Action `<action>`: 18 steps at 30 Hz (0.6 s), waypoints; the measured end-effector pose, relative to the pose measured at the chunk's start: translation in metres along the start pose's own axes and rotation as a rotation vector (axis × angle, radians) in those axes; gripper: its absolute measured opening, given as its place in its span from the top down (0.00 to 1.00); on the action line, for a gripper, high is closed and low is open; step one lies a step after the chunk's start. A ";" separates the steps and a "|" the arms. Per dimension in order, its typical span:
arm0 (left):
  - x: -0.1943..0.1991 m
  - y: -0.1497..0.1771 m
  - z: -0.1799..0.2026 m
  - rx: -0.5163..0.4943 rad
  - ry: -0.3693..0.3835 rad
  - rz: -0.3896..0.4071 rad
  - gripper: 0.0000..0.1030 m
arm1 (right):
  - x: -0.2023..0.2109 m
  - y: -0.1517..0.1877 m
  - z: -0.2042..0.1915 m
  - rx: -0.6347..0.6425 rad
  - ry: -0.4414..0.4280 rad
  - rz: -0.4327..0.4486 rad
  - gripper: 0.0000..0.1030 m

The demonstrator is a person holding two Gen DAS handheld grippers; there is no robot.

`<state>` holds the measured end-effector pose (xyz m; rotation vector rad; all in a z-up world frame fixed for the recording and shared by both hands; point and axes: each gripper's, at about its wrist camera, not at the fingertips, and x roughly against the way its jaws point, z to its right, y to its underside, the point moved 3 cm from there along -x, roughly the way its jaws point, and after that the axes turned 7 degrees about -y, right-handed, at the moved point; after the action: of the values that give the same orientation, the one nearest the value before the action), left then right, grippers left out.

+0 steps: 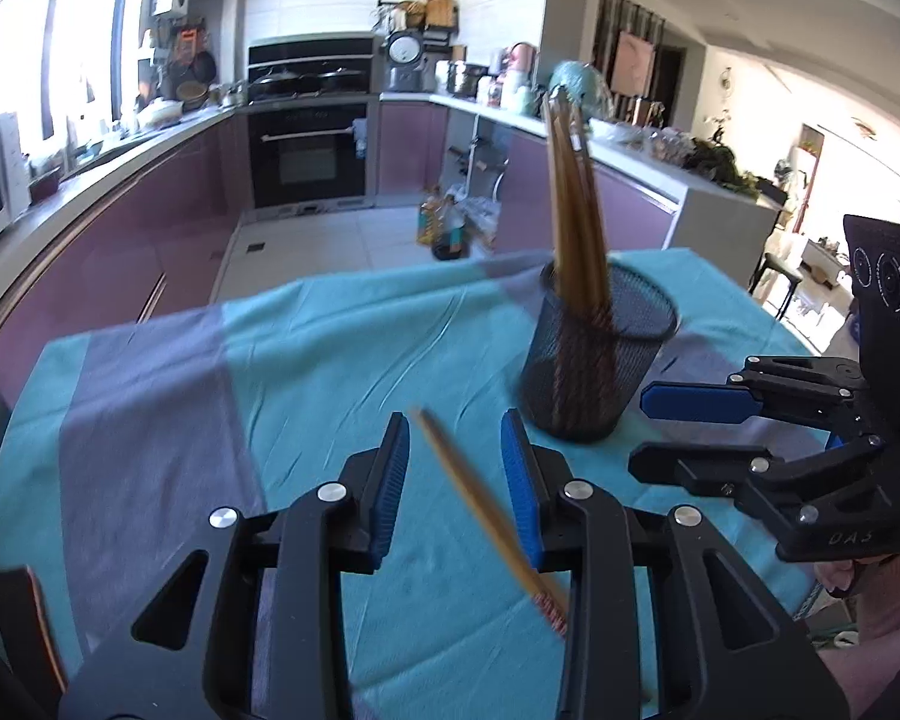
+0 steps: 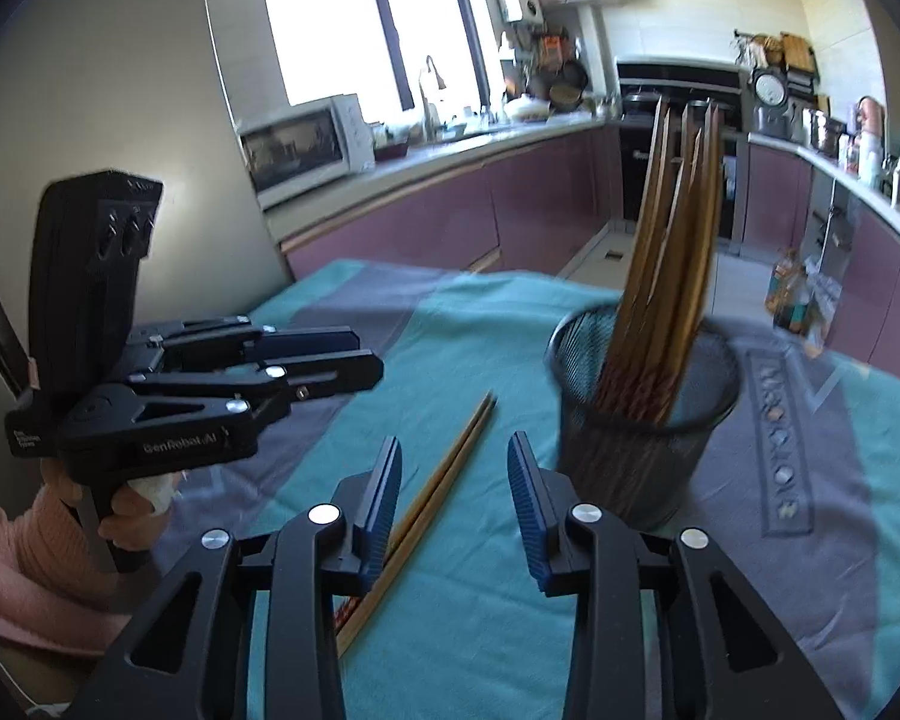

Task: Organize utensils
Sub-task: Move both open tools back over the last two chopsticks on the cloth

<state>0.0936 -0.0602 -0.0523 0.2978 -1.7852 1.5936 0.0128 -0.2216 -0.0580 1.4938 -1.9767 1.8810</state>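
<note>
The left gripper [image 1: 455,468] tilts down toward the table, jaws parted and gripping nothing; a pair of chopsticks [image 1: 486,516] lies on the teal cloth [image 1: 330,348] between them, seemingly untouched, though blur hinders certainty. The right gripper [image 2: 453,495], likewise angled down and released, hovers over the same chopsticks. The mesh holder [image 2: 642,420], filled with chopsticks, stands at two o'clock.

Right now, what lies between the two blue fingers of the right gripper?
Loose chopsticks lie on the cloth between the right gripper's fingers, untouched; the right wrist view shows this.
</note>
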 end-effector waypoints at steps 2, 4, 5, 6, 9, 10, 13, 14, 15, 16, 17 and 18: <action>-0.003 0.017 -0.006 0.016 0.007 -0.034 0.65 | -0.016 0.012 -0.001 -0.023 -0.008 -0.046 0.64; -0.007 0.030 -0.009 0.023 -0.013 -0.060 0.62 | -0.028 0.020 -0.001 -0.037 0.004 -0.083 0.64; -0.010 0.037 -0.010 0.028 -0.015 -0.071 0.62 | -0.032 0.022 0.000 -0.042 0.005 -0.094 0.64; -0.013 0.041 -0.010 0.040 -0.016 -0.084 0.62 | -0.036 0.023 0.000 -0.046 0.007 -0.103 0.64; -0.015 0.051 -0.014 0.058 -0.027 -0.101 0.61 | -0.045 0.027 -0.003 -0.050 0.032 -0.125 0.64; -0.016 0.052 -0.014 0.061 -0.029 -0.105 0.61 | -0.047 0.028 -0.005 -0.053 0.032 -0.130 0.64; -0.017 0.055 -0.013 0.064 -0.027 -0.111 0.61 | -0.052 0.028 -0.010 -0.049 0.040 -0.139 0.64; -0.017 0.055 -0.012 0.064 -0.028 -0.112 0.61 | -0.053 0.028 -0.011 -0.049 0.044 -0.142 0.64; -0.017 0.054 -0.012 0.065 -0.025 -0.114 0.61 | -0.054 0.028 -0.011 -0.050 0.046 -0.142 0.64; -0.017 0.055 -0.011 0.066 -0.022 -0.115 0.61 | -0.055 0.028 -0.011 -0.050 0.050 -0.144 0.64; -0.017 0.055 -0.011 0.065 -0.020 -0.117 0.61 | -0.054 0.028 -0.010 -0.049 0.062 -0.144 0.64; -0.017 0.055 -0.010 0.065 -0.019 -0.120 0.61 | -0.054 0.028 -0.009 -0.051 0.068 -0.146 0.64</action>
<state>0.0765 -0.0437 -0.1060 0.4435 -1.6997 1.5704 0.0190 -0.1882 -0.1091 1.4955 -1.8196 1.7853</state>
